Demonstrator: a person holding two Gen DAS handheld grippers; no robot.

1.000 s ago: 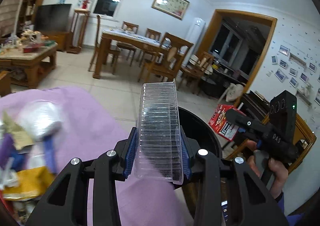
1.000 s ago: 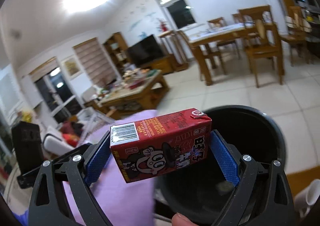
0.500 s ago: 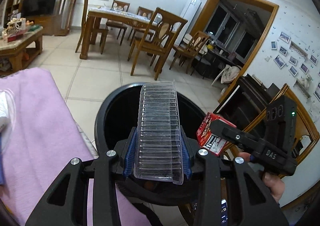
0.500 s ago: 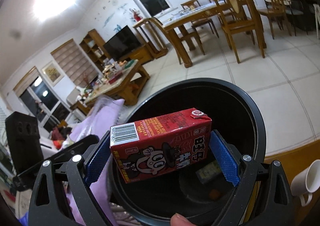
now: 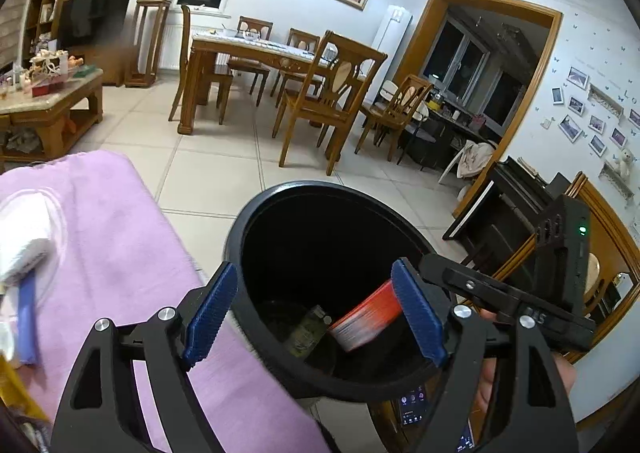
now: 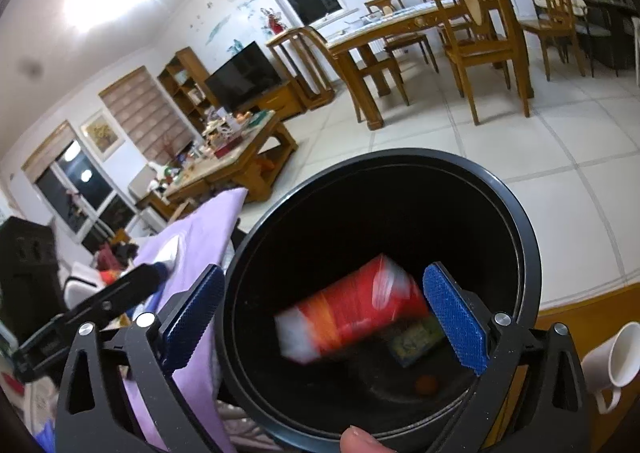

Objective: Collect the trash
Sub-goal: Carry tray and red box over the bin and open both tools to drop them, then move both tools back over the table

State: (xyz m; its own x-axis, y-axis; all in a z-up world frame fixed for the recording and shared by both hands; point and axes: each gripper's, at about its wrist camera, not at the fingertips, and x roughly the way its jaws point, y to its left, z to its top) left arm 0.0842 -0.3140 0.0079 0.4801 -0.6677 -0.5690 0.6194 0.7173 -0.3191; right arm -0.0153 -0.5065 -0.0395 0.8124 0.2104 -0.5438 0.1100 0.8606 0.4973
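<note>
A black round bin (image 5: pixel 256 209) (image 6: pixel 520 213) stands beside the purple-covered table. My left gripper (image 5: pixel 314 313) hangs over its near rim, jaws opening, nothing between the blue pads. The clear plastic tray is out of sight. My right gripper (image 6: pixel 324 317) is over the bin mouth too, jaws opening. The red drink carton (image 6: pixel 352 313) (image 5: pixel 368 317) is a blur inside the bin, clear of the pads. A yellow-green wrapper (image 6: pixel 416 337) lies at the bin's bottom. Each gripper shows in the other's view: the right gripper (image 5: pixel 500 293) and the left gripper (image 6: pixel 80 313).
The purple cloth (image 5: pixel 112 253) holds more litter at the left: a white packet (image 5: pixel 24 241) and a blue strip (image 5: pixel 28 317). A white mug (image 6: pixel 616 357) stands right of the bin. Beyond are tiled floor, a dining table with chairs (image 5: pixel 320 93) and a coffee table (image 5: pixel 52 105).
Both grippers sank toward the bin mouth and opened. The left let go of the clear plastic tray, which is gone from view. The right released the red carton, now dropping into the bin.
</note>
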